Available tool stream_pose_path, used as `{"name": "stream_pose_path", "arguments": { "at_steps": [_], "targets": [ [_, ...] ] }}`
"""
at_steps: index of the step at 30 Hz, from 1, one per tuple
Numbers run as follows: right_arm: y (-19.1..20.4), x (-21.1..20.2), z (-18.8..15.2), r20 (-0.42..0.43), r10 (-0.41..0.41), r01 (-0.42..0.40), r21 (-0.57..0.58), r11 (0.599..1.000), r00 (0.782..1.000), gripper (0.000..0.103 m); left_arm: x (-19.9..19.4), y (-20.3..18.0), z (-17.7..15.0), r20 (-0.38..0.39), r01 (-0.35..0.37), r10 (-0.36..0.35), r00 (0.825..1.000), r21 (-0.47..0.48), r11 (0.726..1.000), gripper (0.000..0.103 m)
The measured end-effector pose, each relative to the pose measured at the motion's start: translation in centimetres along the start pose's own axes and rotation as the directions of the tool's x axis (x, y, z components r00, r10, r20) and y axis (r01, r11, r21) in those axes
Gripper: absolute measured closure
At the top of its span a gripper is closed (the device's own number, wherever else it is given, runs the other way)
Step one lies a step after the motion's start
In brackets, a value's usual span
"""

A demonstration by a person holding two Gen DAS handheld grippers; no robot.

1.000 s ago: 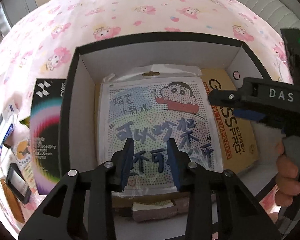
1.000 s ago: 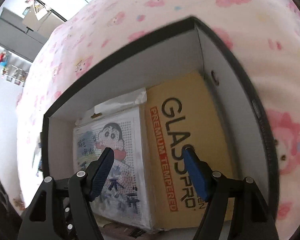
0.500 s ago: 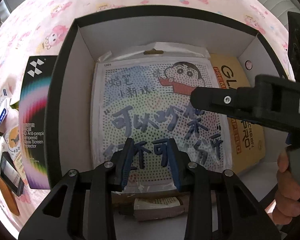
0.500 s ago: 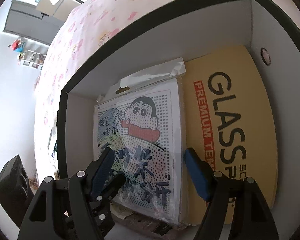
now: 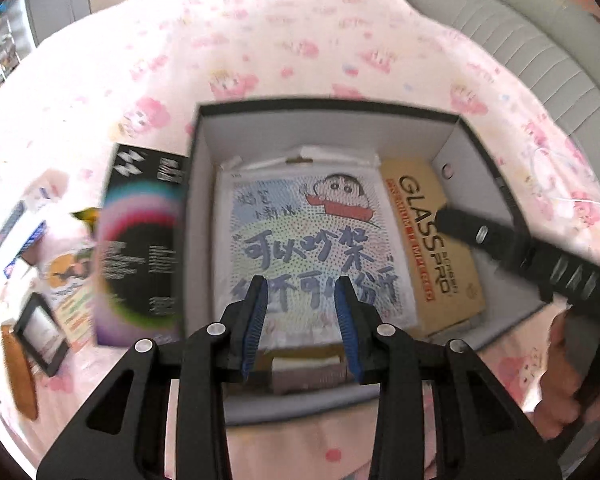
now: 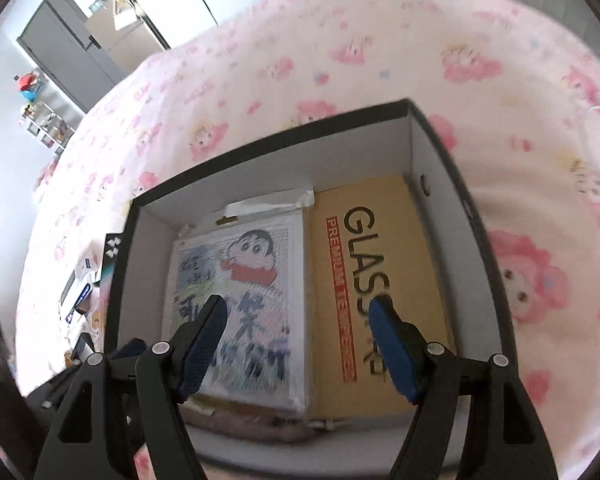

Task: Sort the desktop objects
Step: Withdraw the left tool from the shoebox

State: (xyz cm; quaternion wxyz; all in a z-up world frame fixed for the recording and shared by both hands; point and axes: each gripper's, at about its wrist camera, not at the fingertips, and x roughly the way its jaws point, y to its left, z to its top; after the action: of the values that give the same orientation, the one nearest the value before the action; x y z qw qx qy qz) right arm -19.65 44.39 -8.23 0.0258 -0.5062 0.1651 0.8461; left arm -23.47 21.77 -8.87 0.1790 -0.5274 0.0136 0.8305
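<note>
Two flat packs lie boxed; I judge the cartoon sheet pack [image 5: 312, 240] light, slippery, best edge-gripped. Left hand-held gripper [image 5: 300, 292] half-open, right hand-held gripper [image 6: 298, 316] wide, both empty.

The black-rimmed box [image 5: 476, 152] is open from above; inside, the cartoon packet [image 5: 312, 240] and tan glass-protector carton [image 5: 432, 248] cover its floor, its walls hemming them in

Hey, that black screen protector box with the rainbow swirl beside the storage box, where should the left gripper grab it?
Judging from its pose, the black screen protector box lies flat on the bedspread, its right long edge against the storage box wall. Take the near short end from above, left gripper fingers straddling its thickness; that end looks free.
</note>
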Motion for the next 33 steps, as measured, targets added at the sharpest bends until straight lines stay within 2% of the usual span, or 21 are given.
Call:
{"name": "stream_pose_path", "arguments": {
  "at_steps": [2, 4, 7, 11, 18, 23, 27, 33],
  "targets": [
    [2.5, -0.9, -0.7, 0.04, -0.02, 0.021, -0.038, 0.999, 0.999, 0.031, -2.3, 0.4, -0.5, 0.044, -0.007, 0.007, 0.999, 0.003, 1.0, 0.063],
    [6.1, 0.3, -2.5, 0.085, -0.034, 0.039, -0.06, 0.997, 0.996, 0.031, -4.4, 1.2, -1.7, 0.084, -0.018, 0.018, 0.996, -0.004, 1.0, 0.058],
    [8.1, -1.5, -4.8, 0.146, -0.038, 0.053, -0.097, 0.994, 0.989, 0.031, -6.6, 1.5, -3.4, 0.113, -0.021, 0.021, 0.993, -0.002, 1.0, 0.059],
    [10.5, -2.3, -7.4, 0.192, -0.023, 0.047, -0.12, 0.992, 0.981, 0.032, -9.5, 1.4, -6.2, 0.161, -0.073, 0.07, 0.984, 0.013, 0.997, 0.058],
    [12.3, -5.4, -12.0, 0.167, 0.036, -0.019, -0.103, 0.995, 0.985, 0.032, -13.2, 3.2, -10.6, 0.201, -0.072, 0.072, 0.977, -0.007, 0.997, 0.057],
    [15.3, -6.9, -14.3, 0.178, 0.046, -0.013, -0.183, 0.983, 0.983, 0.032, -15.3, 5.7, -13.7, 0.216, -0.028, 0.04, 0.975, -0.059, 0.998, 0.054],
    [18.3, -6.8, -15.4, 0.179, 0.08, -0.035, -0.242, 0.97, 0.981, 0.032, -15.9, 7.8, -15.2, 0.219, -0.032, 0.051, 0.974, -0.093, 0.995, 0.054],
    [21.8, -5.2, -16.8, 0.138, 0.126, -0.08, -0.295, 0.952, 0.982, 0.032, -16.8, 10.9, -17.2, 0.222, -0.038, 0.07, 0.973, -0.144, 0.989, 0.054]
  ]
}}
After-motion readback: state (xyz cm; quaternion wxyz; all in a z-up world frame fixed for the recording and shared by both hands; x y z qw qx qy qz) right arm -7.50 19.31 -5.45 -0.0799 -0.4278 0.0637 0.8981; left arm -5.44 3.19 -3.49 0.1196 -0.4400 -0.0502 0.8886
